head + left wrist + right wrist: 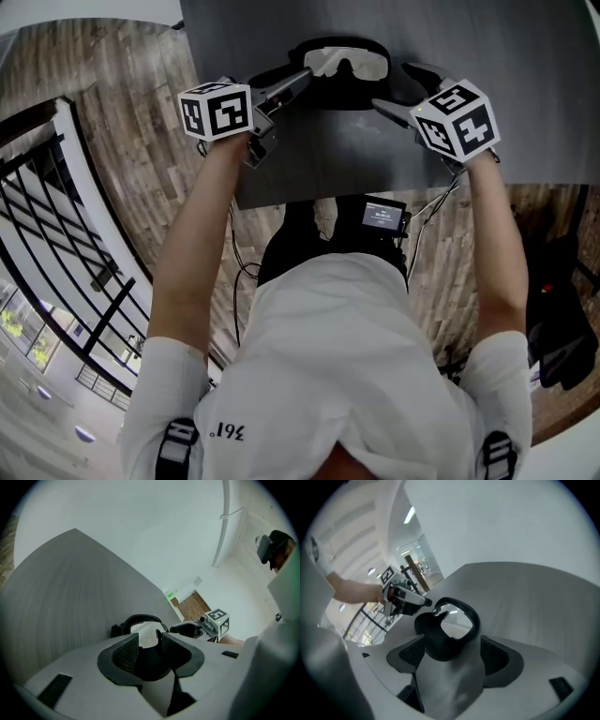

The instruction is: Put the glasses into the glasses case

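Glasses (345, 63) sit at 12 o'clock on the desk (328, 159), lenses up, on a black shape that is probably the glasses case (328, 92); I can't separate the two. From 9 o'clock the left gripper (298, 81) has its fingers clenched on the frame's end. At 3 o'clock the right gripper (398, 86) has its fingers spread wide, with the dark end between them unpressed.

Judgement: light, stiff frame; slick, scratch-prone lenses; thin arms. Hold at the frame ends, never on the glass.
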Available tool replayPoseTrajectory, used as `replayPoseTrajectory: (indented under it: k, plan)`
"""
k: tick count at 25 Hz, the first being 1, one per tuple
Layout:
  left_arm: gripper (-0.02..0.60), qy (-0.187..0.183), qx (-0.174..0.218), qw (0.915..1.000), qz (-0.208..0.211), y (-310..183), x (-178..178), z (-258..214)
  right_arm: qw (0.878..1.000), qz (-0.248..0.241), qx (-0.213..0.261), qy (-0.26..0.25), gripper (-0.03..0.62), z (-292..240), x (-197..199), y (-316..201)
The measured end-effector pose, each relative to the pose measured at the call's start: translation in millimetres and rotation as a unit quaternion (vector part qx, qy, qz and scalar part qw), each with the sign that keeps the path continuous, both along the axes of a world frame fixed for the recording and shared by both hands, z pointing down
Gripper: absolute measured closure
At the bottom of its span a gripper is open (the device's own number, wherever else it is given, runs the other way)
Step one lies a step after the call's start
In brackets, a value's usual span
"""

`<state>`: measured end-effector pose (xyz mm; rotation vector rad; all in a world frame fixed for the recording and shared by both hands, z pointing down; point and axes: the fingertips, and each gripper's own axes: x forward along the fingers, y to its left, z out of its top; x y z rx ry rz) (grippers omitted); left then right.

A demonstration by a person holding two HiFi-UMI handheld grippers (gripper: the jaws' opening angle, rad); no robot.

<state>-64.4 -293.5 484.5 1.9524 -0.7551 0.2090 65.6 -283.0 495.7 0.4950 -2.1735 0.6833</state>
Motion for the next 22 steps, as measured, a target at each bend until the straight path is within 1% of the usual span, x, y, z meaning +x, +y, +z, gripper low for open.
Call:
replayPoseTrajectory:
  k: [1,3,4,5,6,7,8,10,11,16,19,22]
  plan:
    - [0.419,0.0,-0.004,1.0,0.004,0.2,2.1,0.8,0.999,0.023,-0.029,-0.017,0.214,1.0,-0.8,-0.7]
    - [0.419,-0.005,-0.012,0.9999,0.011,0.6,4.9,3.9,0.994,0.072,-0.073,-0.042,0.229,3.2,-0.7,-7.7]
    - [0.419,-0.01,-0.015,0.9997,0.015,1.2,6.0,6.0,0.99,0.096,-0.089,-0.048,0.264,5.0,0.9,-12.1]
    - [0.419,-0.012,-0.019,0.9996,0.019,2.3,7.7,7.8,0.986,0.119,-0.102,-0.051,0.344,7.2,3.6,-16.1]
    - [0.419,-0.014,-0.021,0.9995,0.022,3.3,9.5,9.1,0.982,0.139,-0.115,-0.052,0.442,9.5,6.4,-19.2]
    - [0.419,-0.016,-0.022,0.9994,0.023,3.9,10.7,9.9,0.978,0.156,-0.128,-0.055,0.498,11.9,8.4,-21.1]
    - [0.419,-0.017,-0.022,0.9993,0.024,4.4,11.8,10.5,0.974,0.168,-0.141,-0.058,0.516,14.3,9.1,-21.9]
    - [0.419,-0.014,-0.024,0.9992,0.027,5.4,14.2,11.1,0.97,0.177,-0.156,-0.063,0.516,18.3,7.4,-21.8]
    - [0.419,-0.012,-0.025,0.9993,0.027,5.3,14.6,11.8,0.971,0.174,-0.153,-0.063,0.514,19.5,5.5,-22.1]
    - [0.419,-0.005,-0.022,0.9995,0.024,5.5,16.6,13.0,0.987,0.13,-0.082,-0.042,0.516,17.9,0.2,-27.0]
    - [0.419,-0.001,-0.014,0.9997,0.022,4.9,18.2,10.7,0.991,0.119,-0.051,-0.045,0.516,9.4,-1.7,-34.7]
    - [0.419,-0.001,-0.002,0.9998,0.017,2.0,15.6,8.9,0.991,0.116,-0.037,-0.049,0.516,6.1,-8.0,-41.9]
